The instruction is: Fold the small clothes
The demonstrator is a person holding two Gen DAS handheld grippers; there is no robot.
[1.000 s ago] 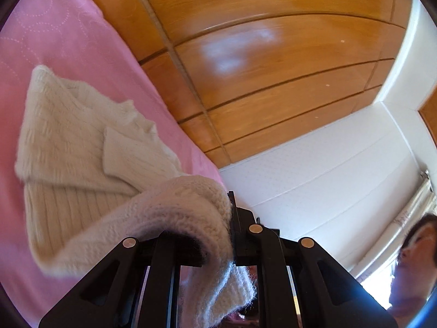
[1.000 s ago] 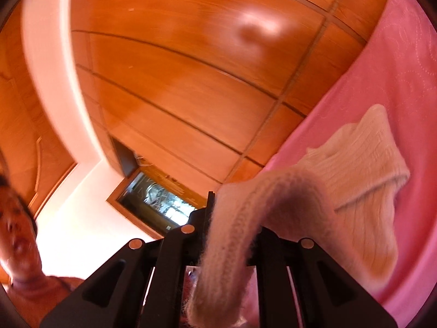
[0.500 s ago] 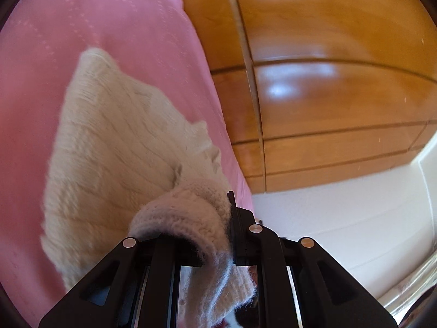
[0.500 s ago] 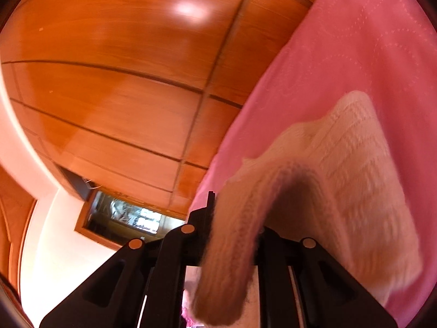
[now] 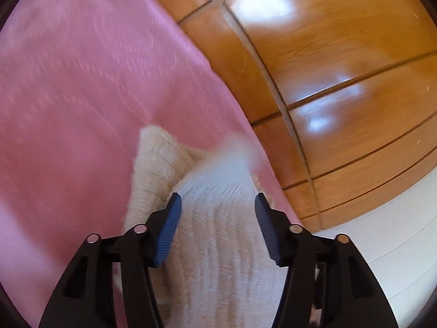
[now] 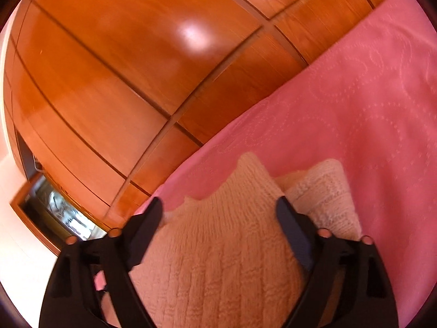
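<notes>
A cream cable-knit sweater [image 5: 218,232] lies folded over on the pink bedspread [image 5: 68,109]. My left gripper [image 5: 217,201] is open, its jaws spread wide just above the top layer of the knit. In the right wrist view the same sweater [image 6: 218,246] fills the space between the fingers. My right gripper [image 6: 218,205] is open too, jaws apart over the fabric. A lower layer of the sweater [image 6: 325,196] sticks out to the right of the right finger. Neither gripper holds the cloth.
A glossy wooden wardrobe [image 5: 341,68] stands along the far edge of the bed, also in the right wrist view [image 6: 123,68]. A white wall [image 5: 396,246] is at the lower right. Pink bedspread [image 6: 368,95] extends beyond the sweater.
Both grippers carried the sweater's edge over onto the rest of the garment, lowered it, and opened. The cloth now lies loose between the spread jaws.
</notes>
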